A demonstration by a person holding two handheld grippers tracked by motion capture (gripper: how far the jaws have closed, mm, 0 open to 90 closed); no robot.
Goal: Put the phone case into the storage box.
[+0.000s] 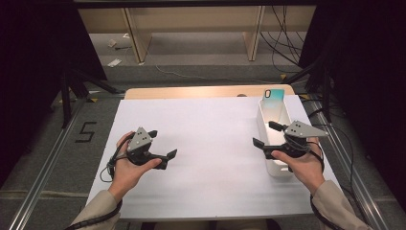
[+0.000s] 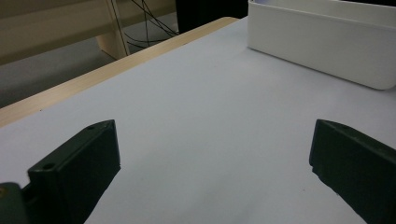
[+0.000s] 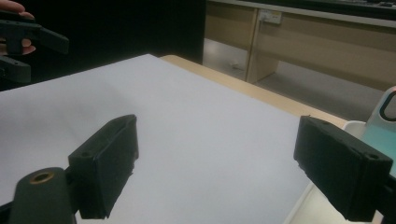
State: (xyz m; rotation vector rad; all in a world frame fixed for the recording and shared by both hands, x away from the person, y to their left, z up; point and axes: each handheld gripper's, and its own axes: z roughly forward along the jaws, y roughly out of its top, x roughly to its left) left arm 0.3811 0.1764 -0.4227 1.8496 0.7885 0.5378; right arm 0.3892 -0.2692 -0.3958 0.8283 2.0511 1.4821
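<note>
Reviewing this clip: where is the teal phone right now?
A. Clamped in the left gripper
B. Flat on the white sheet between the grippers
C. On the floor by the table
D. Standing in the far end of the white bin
D: the teal phone stands at the far end of the white bin, and both grippers are open and hold nothing.

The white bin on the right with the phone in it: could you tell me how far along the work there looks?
Done: the teal phone stands leaning at the far end of the white bin. In hand: nothing; the right hand-held gripper hovers open over the bin, and the left hand-held gripper is open above the white sheet. What remains cannot be told.
</note>
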